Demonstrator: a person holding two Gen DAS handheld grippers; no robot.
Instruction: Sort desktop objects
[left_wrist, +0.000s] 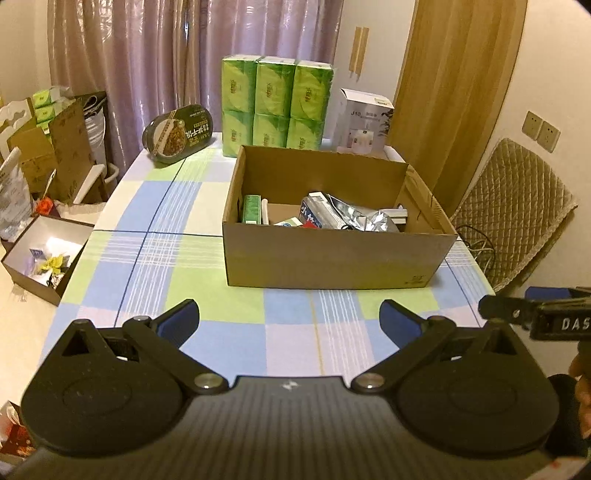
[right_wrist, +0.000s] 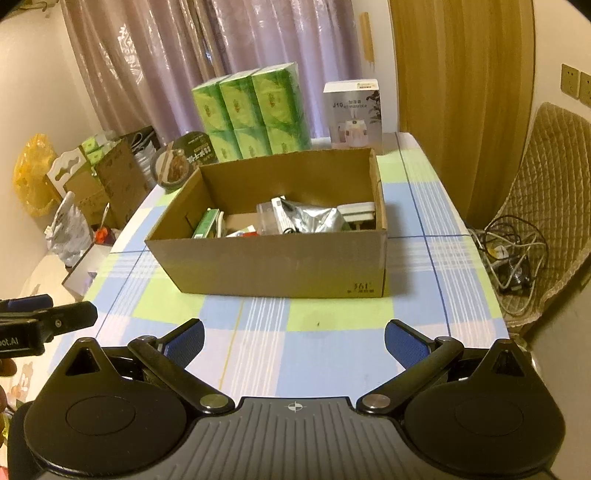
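Both the left gripper (left_wrist: 289, 317) and right gripper (right_wrist: 294, 338) gape wide, empty, with the open brown cardboard box (left_wrist: 332, 258) of sorted items just ahead on the checked tablecloth (left_wrist: 155, 266).

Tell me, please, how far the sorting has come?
Done: small items, among them a foil bag and a green packet, lie in the box. In hand: nothing; left gripper and right gripper are open. Left: the tissue pack, bowl and white carton stand outside, perhaps unsorted.
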